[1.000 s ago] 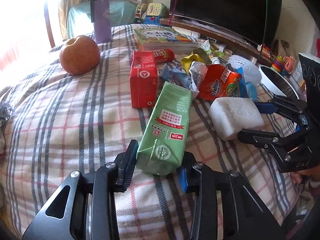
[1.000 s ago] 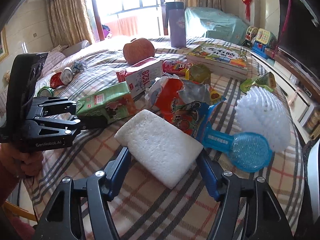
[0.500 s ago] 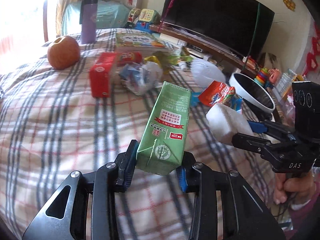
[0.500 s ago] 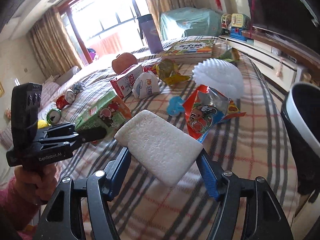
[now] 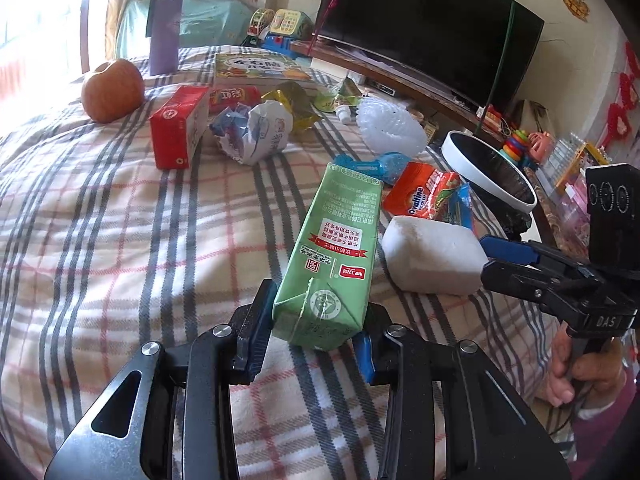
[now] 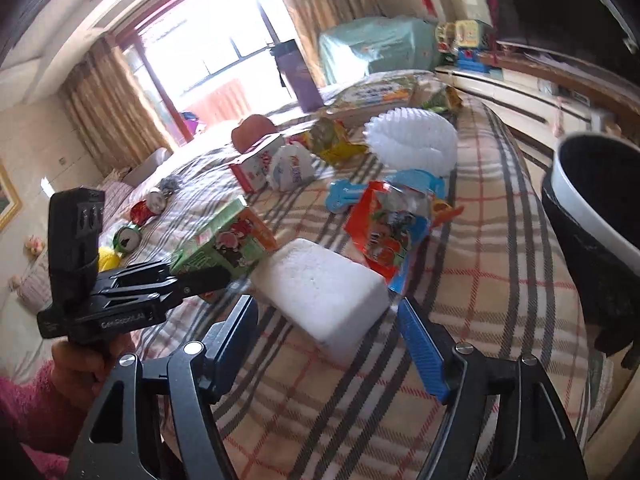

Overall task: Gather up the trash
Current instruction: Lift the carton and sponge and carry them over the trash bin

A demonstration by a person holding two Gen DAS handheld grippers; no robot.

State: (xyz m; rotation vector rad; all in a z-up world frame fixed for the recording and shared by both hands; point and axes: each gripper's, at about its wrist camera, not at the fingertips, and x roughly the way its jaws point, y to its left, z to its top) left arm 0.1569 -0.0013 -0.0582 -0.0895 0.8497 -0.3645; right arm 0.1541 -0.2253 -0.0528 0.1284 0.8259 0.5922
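Over the plaid bed, left tongs clamped on green carton, right tongs opening around white foam block.

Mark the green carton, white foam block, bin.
green carton [image 5: 336, 248], left wrist view, label face
white foam block [image 6: 320, 292], right wrist view, top face
bin [image 5: 464, 148], left wrist view, white rim

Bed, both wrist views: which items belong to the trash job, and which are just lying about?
Job: green carton, clamped in left gripper; foam block, between right gripper's opening jaws; Ovaltine wrapper; crumpled bag; red carton; bin.
Lying about: apple; book; purple bottle; brush.
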